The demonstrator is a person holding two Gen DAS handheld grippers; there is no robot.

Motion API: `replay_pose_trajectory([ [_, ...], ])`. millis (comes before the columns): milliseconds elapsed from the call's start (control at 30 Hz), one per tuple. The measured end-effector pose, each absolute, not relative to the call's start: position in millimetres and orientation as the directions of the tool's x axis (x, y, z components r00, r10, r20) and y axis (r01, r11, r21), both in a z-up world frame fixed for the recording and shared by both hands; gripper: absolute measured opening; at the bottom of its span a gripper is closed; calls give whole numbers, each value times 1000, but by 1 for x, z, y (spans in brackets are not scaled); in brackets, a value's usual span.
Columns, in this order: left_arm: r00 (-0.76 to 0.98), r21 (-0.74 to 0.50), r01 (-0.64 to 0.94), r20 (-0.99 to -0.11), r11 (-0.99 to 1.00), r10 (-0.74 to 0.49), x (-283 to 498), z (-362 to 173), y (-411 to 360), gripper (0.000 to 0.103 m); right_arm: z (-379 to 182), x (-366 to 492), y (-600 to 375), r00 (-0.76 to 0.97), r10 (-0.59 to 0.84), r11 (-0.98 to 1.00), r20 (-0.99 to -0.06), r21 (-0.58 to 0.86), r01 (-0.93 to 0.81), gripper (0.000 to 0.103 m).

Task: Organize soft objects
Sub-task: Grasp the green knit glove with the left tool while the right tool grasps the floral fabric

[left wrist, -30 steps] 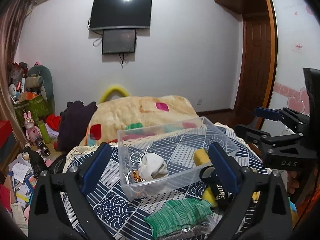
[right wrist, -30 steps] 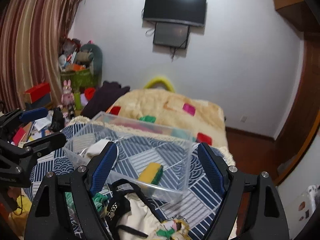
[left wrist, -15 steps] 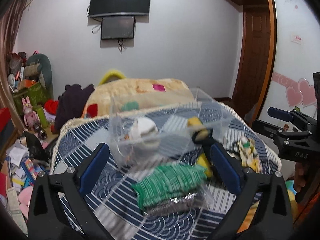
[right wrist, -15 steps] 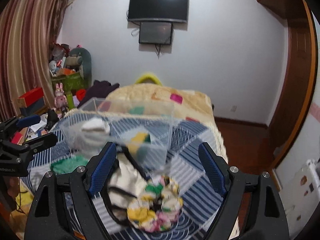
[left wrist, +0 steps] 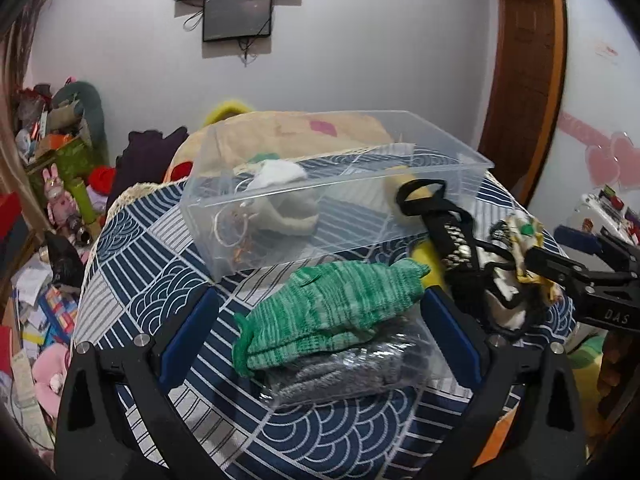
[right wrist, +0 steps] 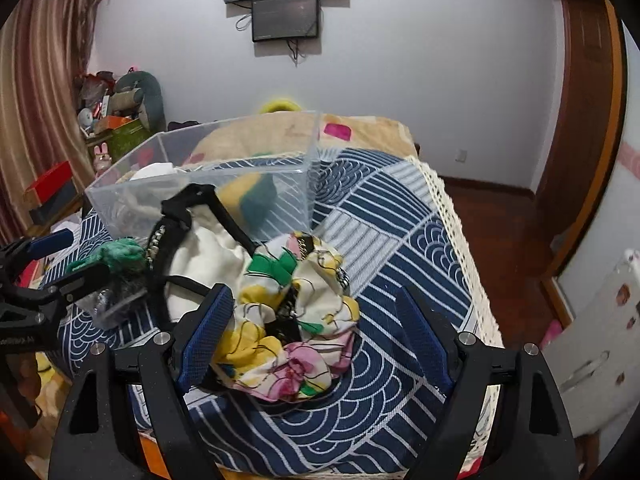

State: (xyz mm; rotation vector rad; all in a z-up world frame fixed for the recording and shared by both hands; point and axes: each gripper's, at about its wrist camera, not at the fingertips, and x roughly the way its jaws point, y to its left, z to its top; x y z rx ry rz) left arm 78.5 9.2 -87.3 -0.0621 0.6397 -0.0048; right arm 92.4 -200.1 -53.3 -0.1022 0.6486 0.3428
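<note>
A clear plastic box (left wrist: 404,224) (right wrist: 200,142) stands on the blue patterned tablecloth (left wrist: 132,276) and holds a white soft item (left wrist: 276,174) and a yellow-green sponge (right wrist: 256,196). A green knitted glove (left wrist: 332,312) lies on a bagged grey knit (left wrist: 348,372), between the fingers of my open left gripper (left wrist: 320,336). A floral fabric piece (right wrist: 296,320) lies between the fingers of my open right gripper (right wrist: 316,336). Next to it lies a cream bag with black straps (right wrist: 208,248) (left wrist: 452,236).
The table's lace edge (right wrist: 452,232) drops to a wooden floor on the right. A blanket-covered chair (left wrist: 292,128) stands behind the box. Toys and clutter (left wrist: 52,184) fill the floor at left. A door (left wrist: 520,80) is at back right.
Both grippers have tilted down and come closer to the table; the green glove and the floral fabric now lie between their open fingers. The objects have not moved.
</note>
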Motion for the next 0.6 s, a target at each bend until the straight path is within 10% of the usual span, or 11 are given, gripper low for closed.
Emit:
replay_pose_trajectory([
  [433, 807, -182, -97, -589, 979, -30, 83, -93, 42, 100, -61, 92, -205, 711, 307, 934, -633, 57, -353, 29],
  [600, 789, -181, -101, -614, 978, -33, 89, -102, 44, 68, -61, 90, -203, 718, 296, 936, -629, 43, -349, 15],
])
